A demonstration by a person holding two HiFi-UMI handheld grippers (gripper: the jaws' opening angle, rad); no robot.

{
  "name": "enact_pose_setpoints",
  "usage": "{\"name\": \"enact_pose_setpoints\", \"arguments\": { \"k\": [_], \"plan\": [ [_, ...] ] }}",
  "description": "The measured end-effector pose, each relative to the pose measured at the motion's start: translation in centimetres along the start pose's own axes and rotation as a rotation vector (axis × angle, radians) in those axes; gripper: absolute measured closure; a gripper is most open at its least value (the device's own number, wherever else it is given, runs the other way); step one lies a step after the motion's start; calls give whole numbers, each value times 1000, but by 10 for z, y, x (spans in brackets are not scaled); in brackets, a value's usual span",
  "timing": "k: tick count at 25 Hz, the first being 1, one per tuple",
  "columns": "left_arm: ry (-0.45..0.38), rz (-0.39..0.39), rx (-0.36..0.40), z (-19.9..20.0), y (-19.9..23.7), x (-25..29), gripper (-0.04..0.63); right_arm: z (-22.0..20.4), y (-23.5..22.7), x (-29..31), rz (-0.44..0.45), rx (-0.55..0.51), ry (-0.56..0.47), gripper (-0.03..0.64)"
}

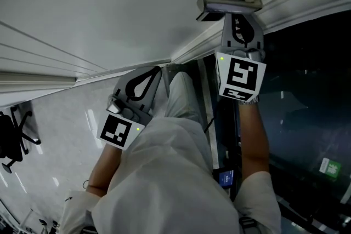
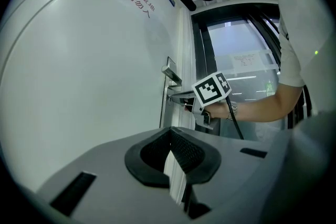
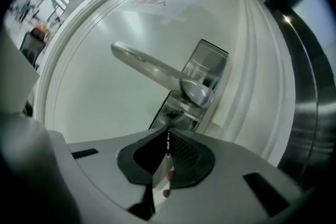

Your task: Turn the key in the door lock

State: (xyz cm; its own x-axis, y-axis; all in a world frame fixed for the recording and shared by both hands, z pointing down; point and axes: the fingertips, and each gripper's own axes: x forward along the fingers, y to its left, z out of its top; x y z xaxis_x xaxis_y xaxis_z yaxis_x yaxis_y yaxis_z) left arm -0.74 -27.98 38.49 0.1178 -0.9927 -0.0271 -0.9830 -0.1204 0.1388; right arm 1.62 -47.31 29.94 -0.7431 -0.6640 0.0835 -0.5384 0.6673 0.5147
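Observation:
The white door carries a silver lever handle on a metal lock plate. My right gripper points at the lock just under the handle. Its jaws are closed, and a thin metal edge, the key, shows between the pads at their tips, in line with the lock below the lever. My left gripper hangs lower and to the left beside the door, shut and empty. In the left gripper view its jaws point along the door toward the right gripper at the lock.
A dark glass panel in a metal frame runs right of the door. An office chair stands on the glossy floor at the far left. The person's white shirt fills the lower middle of the head view.

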Motion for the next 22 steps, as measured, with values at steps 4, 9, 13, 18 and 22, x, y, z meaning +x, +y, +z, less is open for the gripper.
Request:
{"name": "enact_pose_setpoints", "arguments": {
  "k": [4,9,13,18,22],
  "plan": [
    [1,6,-2,-1,4,-2,591,-1,-4,0,19,124,6,607],
    [1,-1,0,-1,2,-1,591,-4,-11,0,63,465,8,606],
    [1,-6,-2,-1,1,1,591,-11,-18,0,116,848,-1,606],
    [1,-6,-4,-1,2,3,591,-19,-23,2,184,1150,0,606],
    [1,-11,-2,0,0,2,591,-25,-24,2,237,1483,-6,606]
  ]
}}
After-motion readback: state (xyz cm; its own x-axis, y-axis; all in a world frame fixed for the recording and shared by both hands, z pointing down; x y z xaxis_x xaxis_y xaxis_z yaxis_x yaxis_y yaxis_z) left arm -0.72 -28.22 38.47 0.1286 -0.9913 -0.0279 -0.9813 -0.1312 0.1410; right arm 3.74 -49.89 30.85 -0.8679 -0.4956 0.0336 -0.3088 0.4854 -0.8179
